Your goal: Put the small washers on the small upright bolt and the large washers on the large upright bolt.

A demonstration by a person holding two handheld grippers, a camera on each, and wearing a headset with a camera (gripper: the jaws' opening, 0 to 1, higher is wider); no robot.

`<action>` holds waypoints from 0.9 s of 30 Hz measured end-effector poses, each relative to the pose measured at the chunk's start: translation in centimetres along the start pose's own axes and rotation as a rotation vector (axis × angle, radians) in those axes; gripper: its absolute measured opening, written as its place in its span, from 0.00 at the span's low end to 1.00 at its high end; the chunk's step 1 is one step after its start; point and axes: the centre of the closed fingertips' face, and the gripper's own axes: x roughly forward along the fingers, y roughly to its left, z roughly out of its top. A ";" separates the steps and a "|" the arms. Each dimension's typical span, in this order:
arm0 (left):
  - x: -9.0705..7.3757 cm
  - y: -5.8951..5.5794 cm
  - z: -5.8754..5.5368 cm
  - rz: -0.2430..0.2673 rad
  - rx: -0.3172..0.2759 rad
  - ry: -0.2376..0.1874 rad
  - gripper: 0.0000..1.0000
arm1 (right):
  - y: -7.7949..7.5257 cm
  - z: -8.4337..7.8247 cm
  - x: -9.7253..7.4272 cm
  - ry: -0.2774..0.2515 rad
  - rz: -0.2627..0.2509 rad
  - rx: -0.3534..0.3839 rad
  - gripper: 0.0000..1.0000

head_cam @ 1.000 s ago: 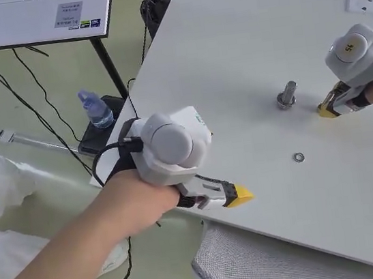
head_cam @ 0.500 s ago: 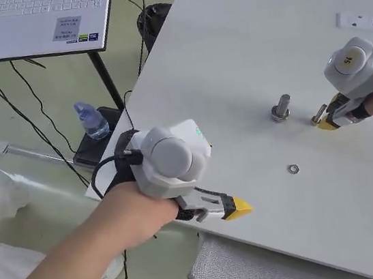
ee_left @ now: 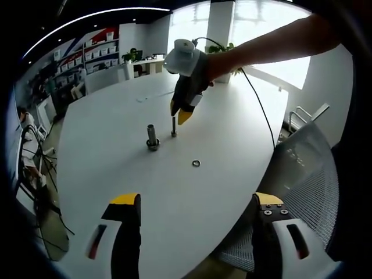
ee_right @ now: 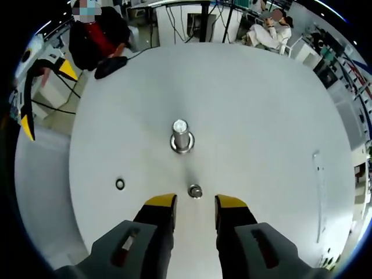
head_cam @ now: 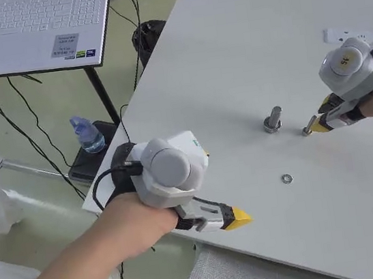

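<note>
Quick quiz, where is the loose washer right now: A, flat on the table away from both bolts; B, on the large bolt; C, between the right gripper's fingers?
A: the loose washer lies flat on the table, apart from the large bolt and the small bolt.

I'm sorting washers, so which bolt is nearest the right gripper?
The small bolt, standing just ahead of the right gripper and its open jaws; the large bolt is thicker and farther out.
</note>
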 end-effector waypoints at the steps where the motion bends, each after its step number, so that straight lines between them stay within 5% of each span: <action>1: 0.0 0.0 0.0 0.000 0.004 0.004 0.78 | 0.1 0.0 -0.2 0.002 0.001 -0.002 0.28; 10: -0.2 0.4 0.0 0.012 0.015 0.002 0.80 | 0.8 0.8 -2.6 -0.008 0.000 -0.023 0.28; 27: -0.7 -0.1 -0.5 0.006 0.030 0.026 0.78 | 4.0 0.9 -2.9 -0.014 0.045 -0.030 0.27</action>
